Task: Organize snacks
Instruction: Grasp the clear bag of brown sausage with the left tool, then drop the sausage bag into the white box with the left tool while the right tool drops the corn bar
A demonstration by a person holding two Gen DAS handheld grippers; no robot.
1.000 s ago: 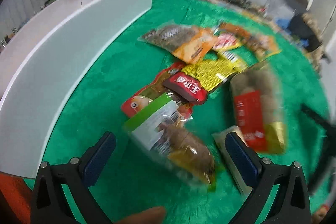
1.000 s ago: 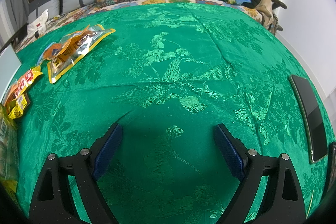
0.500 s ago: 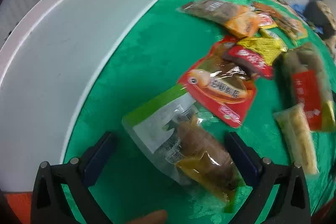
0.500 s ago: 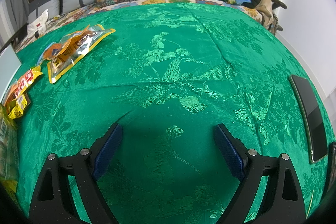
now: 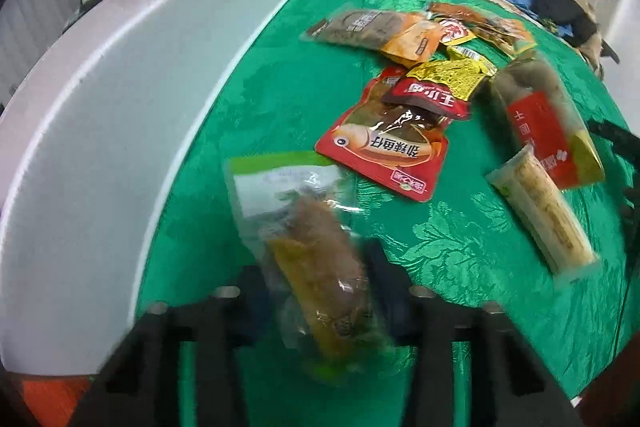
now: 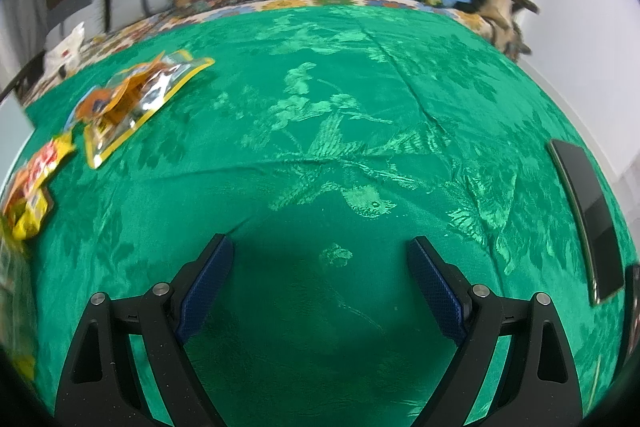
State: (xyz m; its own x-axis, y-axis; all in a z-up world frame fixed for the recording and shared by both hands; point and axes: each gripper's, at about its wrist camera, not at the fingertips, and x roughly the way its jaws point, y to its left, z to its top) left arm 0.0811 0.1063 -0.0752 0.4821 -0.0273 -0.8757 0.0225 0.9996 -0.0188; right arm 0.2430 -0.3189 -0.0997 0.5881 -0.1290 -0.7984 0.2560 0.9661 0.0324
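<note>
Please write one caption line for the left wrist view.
Left gripper closing around a clear green-topped snack bag on green patterned cloth, beside a white box.

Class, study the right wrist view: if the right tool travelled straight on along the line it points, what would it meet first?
Most likely only the bare green cloth; the right tool stands open with nothing between its fingers. Depth is uncertain.

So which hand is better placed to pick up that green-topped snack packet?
Left. The left gripper already straddles the green-topped packet, its jaws closing on it beside the white box. The right gripper hangs open over bare green cloth, no snack between its fingers.
</note>
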